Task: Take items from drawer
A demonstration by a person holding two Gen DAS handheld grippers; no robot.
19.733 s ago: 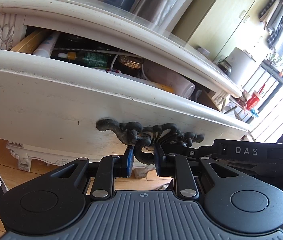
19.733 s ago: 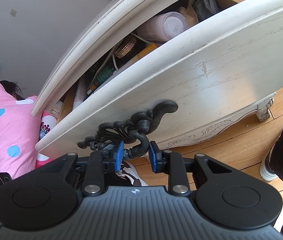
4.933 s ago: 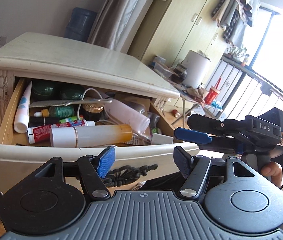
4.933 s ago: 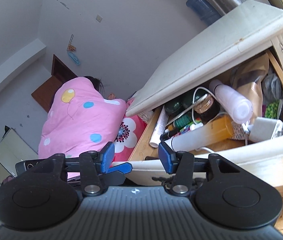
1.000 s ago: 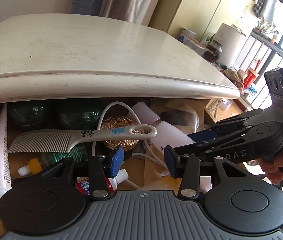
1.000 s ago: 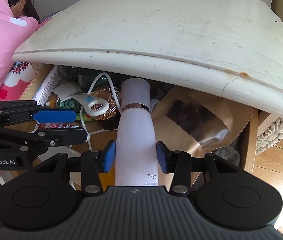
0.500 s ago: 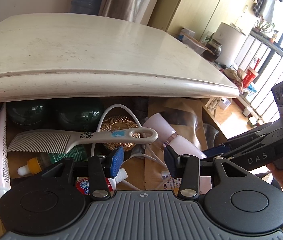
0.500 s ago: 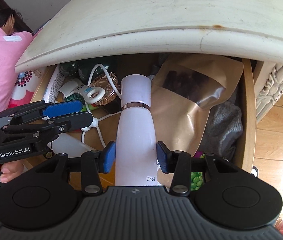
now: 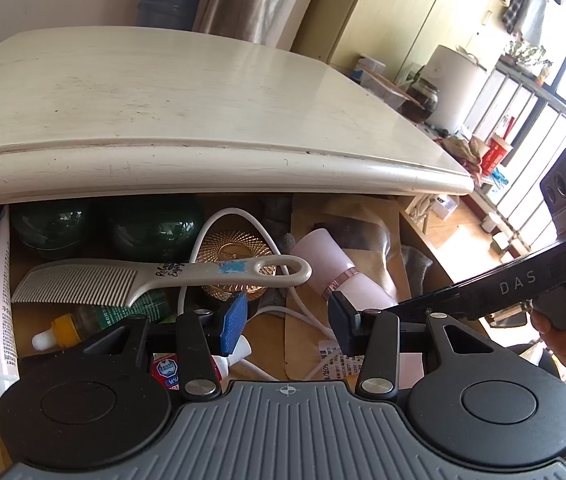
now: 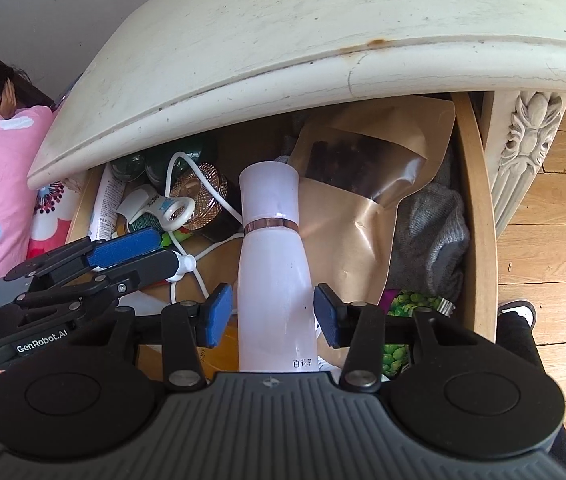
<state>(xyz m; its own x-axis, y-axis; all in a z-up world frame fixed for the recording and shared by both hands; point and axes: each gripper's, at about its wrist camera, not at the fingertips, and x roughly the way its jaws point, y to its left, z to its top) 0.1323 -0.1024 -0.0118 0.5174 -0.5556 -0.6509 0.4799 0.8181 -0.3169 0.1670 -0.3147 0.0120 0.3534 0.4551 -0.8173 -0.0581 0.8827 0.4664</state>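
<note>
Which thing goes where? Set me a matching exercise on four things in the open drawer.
Things:
1. comb
2. pink bottle
3. brown pouch
4. grey cloth

Places:
A. lengthwise in the middle of the drawer, cap to the back
B. against the right wall
C. across the gold jar
D. just right of the bottle, clear window showing

Pairs: 1-C, 2-A, 3-D, 4-B
</note>
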